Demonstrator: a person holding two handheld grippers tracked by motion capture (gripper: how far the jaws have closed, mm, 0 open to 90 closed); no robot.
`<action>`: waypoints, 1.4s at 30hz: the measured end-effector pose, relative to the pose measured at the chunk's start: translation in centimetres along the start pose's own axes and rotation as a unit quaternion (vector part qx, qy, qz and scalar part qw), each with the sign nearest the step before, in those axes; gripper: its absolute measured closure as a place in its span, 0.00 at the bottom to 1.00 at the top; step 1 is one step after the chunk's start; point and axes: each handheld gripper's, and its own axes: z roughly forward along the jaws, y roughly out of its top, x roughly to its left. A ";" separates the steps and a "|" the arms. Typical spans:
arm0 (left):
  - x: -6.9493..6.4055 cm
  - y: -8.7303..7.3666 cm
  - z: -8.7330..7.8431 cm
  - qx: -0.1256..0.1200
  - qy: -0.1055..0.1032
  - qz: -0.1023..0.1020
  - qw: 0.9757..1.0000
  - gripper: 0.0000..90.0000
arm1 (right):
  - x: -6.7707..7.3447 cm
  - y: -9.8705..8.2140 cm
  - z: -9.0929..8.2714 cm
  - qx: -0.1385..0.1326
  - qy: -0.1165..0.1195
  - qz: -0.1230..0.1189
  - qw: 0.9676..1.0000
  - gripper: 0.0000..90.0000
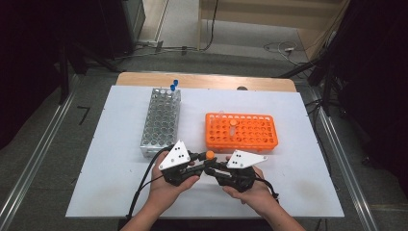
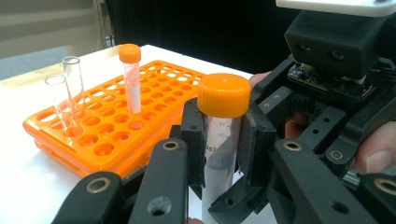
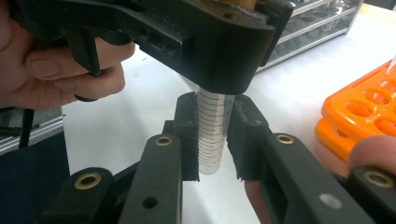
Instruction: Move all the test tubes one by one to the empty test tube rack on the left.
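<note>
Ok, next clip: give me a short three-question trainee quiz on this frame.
1. True or false: both the left gripper and the right gripper are shut on the orange-capped tube.
2. Which rack holds the blue-capped tubes? A) orange rack B) metal rack
3. Fill in: the capped tube standing in the orange rack has an ___ cap.

Key: 1 true; 2 B; 3 orange.

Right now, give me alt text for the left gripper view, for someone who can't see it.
Two black grippers clamp one upright orange-capped tube: the left gripper just below the cap, the right gripper lower down. Behind stands an orange rack holding one capped tube and two open glass tubes.
</note>
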 end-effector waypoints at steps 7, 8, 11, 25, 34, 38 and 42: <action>0.7 0.2 -0.7 -0.010 0.009 -0.015 1.000 0.83 | -0.6 0.0 -0.9 -0.018 0.021 0.011 1.000 0.61; 0.8 0.2 -0.7 -0.012 0.011 -0.018 1.000 0.83 | -0.7 -0.1 -1.1 -0.020 0.025 0.011 0.999 0.57; 1.2 0.3 -1.0 -0.016 0.014 -0.024 0.999 0.83 | -1.1 -0.2 -1.7 -0.028 0.024 0.011 0.999 0.42; 3.5 0.8 -2.2 -0.024 0.046 -0.042 0.998 0.83 | -3.6 -2.1 -5.0 -0.033 -0.038 0.031 0.998 0.01; 5.4 1.8 -2.6 -0.027 0.070 -0.042 0.996 0.83 | -5.1 -3.7 -7.7 -0.046 -0.063 0.042 0.996 0.02; 6.5 2.0 -2.7 -0.032 0.082 -0.048 0.995 0.83 | -5.8 -4.4 -8.7 -0.050 -0.073 0.049 0.995 0.02; 7.8 2.3 -2.9 -0.038 0.096 -0.056 0.993 0.83 | -6.5 -5.2 -9.6 -0.052 -0.085 0.063 0.993 0.02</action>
